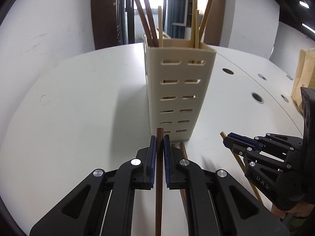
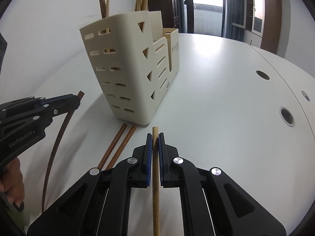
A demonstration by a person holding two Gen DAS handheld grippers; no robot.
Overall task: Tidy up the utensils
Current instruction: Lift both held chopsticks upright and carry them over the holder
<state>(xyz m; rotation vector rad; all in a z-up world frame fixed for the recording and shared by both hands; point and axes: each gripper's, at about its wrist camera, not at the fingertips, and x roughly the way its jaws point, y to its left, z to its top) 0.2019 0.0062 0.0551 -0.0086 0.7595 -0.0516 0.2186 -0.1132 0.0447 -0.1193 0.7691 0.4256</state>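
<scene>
Two grippers work over a white table (image 2: 216,98), each clenched on one chopstick. The left gripper (image 1: 159,137) pinches a dark brown chopstick (image 1: 159,186), a straight square-edged stick of grained wood, between its blue pads; the stick's blunt tip pokes out just past the fingertips. The right gripper (image 2: 155,135) grips a pale bamboo chopstick (image 2: 156,196), rounder and lighter in colour, in the same way.

One cream plastic utensil holder (image 1: 177,90) stands upright on the table well in from its edges, just ahead of both grippers. Its walls are smooth and matte, pierced with rows of rounded slots on the narrow end and triangular cut-outs along the long side, and it steps down in height toward its far end. At least two dark brown sticks (image 1: 145,15) lean in the left of its tallest part, with one pale stick (image 1: 160,25) beside them; about three more pale bamboo sticks (image 1: 196,23) stand at its right.

Two further dark brown chopsticks (image 2: 118,147) lie side by side, almost parallel, flat on the table, their tips close to the holder's near base, between the two grippers.

Three round holes (image 2: 262,75) are set in the table's right part, near a curved seam. A person's fingers (image 2: 13,186) wrap the left gripper's handle.
</scene>
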